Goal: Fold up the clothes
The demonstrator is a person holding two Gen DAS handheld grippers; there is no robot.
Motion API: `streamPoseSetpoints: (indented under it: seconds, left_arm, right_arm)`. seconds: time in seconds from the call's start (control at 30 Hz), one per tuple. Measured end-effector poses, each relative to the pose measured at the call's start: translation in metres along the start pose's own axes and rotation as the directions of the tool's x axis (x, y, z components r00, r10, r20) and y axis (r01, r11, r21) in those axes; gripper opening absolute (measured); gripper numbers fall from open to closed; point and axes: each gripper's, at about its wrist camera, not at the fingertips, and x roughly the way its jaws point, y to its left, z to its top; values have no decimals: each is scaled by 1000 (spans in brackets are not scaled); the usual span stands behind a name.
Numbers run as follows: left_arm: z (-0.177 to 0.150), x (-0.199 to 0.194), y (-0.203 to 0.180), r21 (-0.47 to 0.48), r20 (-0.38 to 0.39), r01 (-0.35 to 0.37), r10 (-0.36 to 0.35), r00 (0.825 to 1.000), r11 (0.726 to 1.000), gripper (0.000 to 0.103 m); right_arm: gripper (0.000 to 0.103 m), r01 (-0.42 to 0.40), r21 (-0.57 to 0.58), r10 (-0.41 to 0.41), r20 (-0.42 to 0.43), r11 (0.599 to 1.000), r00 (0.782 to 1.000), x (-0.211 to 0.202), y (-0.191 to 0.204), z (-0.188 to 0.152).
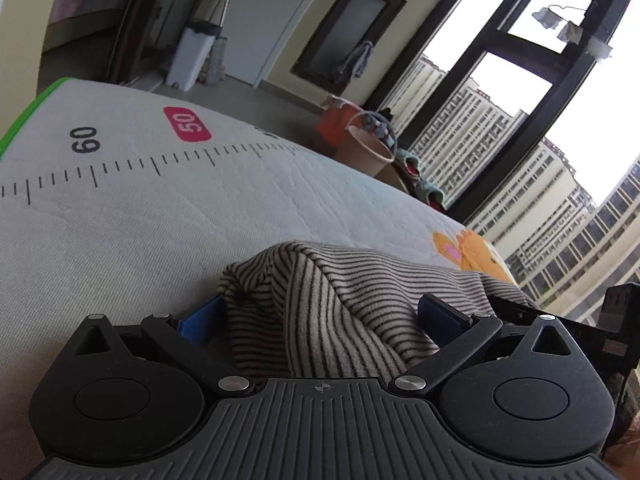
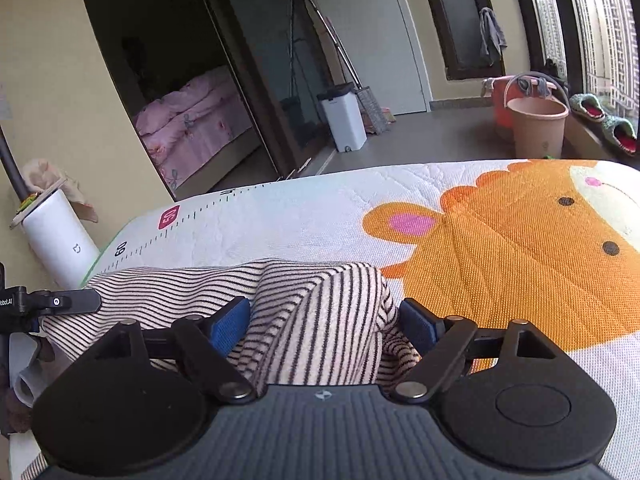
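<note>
- The striped garment (image 1: 320,300) lies bunched on a white quilted mat (image 1: 140,220) that is printed with a ruler scale and an orange cartoon animal (image 2: 500,260).
- In the left wrist view, the left claw (image 1: 316,316) sits at the lower centre of the frame with its blue pads spread wide. A raised fold of the striped cloth stands between them. The left pad (image 1: 200,324) is just beside the cloth and partly hidden by it, so I cannot tell whether the pads press on it.
- In the right wrist view, the right claw (image 2: 324,320) sits at the lower centre, and both of its blue pads lie against a hump of the same garment, grasping it.
- The left claw also shows at the left edge of the right wrist view, over the garment's flat part.
- A pink bucket (image 2: 536,128) stands on the floor at the upper right.
</note>
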Motion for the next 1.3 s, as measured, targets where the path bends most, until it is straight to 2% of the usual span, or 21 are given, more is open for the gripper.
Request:
streamPoseSetpoints:
  seconds: [0.07, 0.1, 0.13, 0.23, 0.3, 0.4, 0.43, 0.5, 0.57, 0.6, 0.7, 0.83, 0.9, 1.0, 1.03, 1.07, 1.1, 1.13, 1.2, 1.3]
  left_arm:
    - [0, 2, -2, 42, 7, -2, 2, 1000, 999, 103]
    - [2, 3, -3, 55, 11, -5, 4, 1000, 998, 99]
    - [3, 4, -4, 67, 16, -8, 7, 1000, 998, 87]
    - [13, 11, -5, 86, 41, -17, 14, 999, 996, 73]
    - [25, 17, -10, 105, 62, -24, 18, 998, 994, 67]
    - [43, 28, -19, 137, 94, -38, 26, 995, 990, 64]
    - [47, 31, -19, 127, 94, -40, 29, 995, 991, 64]
    - [54, 36, -18, 100, 89, -44, 36, 995, 994, 67]
    - [59, 37, -13, 64, 92, -43, 37, 995, 997, 82]
    - [60, 33, -9, 38, 101, -30, 26, 995, 999, 94]
    - [61, 19, 5, -65, 105, 34, -27, 994, 997, 95]
    - [63, 20, 9, -148, 65, 97, -88, 994, 984, 96]
    - [59, 25, -1, -111, 45, 111, -107, 993, 988, 96]
    - [53, 36, -21, 2, 22, 70, -70, 997, 998, 96]
    - [51, 40, -27, 30, 13, 53, -53, 998, 998, 94]
    - [50, 44, -32, 59, 5, 36, -36, 999, 998, 88]
    - [49, 47, -35, 77, -4, 16, -16, 1000, 997, 66]
    - [47, 49, -37, 100, -1, -24, 24, 1000, 995, 49]
    - [47, 47, -37, 121, 9, -54, 53, 999, 991, 39]
    - [49, 36, -36, 108, 14, -34, 33, 999, 994, 36]
  right_arm:
    - [52, 17, -11, -16, 44, 1000, 999, -6, 5, -1]
    - [50, 27, -22, -26, 60, 999, 998, -8, 7, -1]
    - [49, 38, -33, -35, 70, 999, 997, -8, 8, 1]
    - [45, 47, -38, -44, 83, 998, 996, -8, 7, 10]
    - [44, 49, -36, -45, 104, 998, 994, -7, 6, 23]
    - [45, 55, -33, -50, 137, 998, 989, -4, 0, 50]
    - [46, 54, -25, -50, 132, 998, 990, 0, -4, 58]
    - [59, 61, 20, -63, 118, 998, 991, 7, -16, 67]
    - [66, 69, 83, -79, 129, 994, 988, 6, -31, 68]
    - [68, 63, 117, -79, 143, 991, 987, 2, -39, 67]
    - [68, 32, 199, -68, 176, 979, 982, -14, -60, 60]
    - [68, 35, 189, -60, 128, 981, 990, -16, -61, 47]
    - [68, 18, 171, -36, 105, 985, 994, -13, -53, 37]
    - [67, 23, 128, -32, 76, 992, 997, -2, -36, 28]
    - [65, 38, 107, -45, 58, 994, 997, 3, -30, 25]
    - [50, 58, 75, -61, 38, 995, 997, 9, -24, 24]
    - [37, 75, 45, -77, 25, 996, 997, 13, -18, 22]
    - [35, 90, 23, -91, 26, 996, 996, 15, -14, 21]
    - [25, 91, 3, -91, 41, 996, 995, 12, -6, 22]
    - [22, 64, 7, -65, 56, 998, 996, 1, -1, 25]
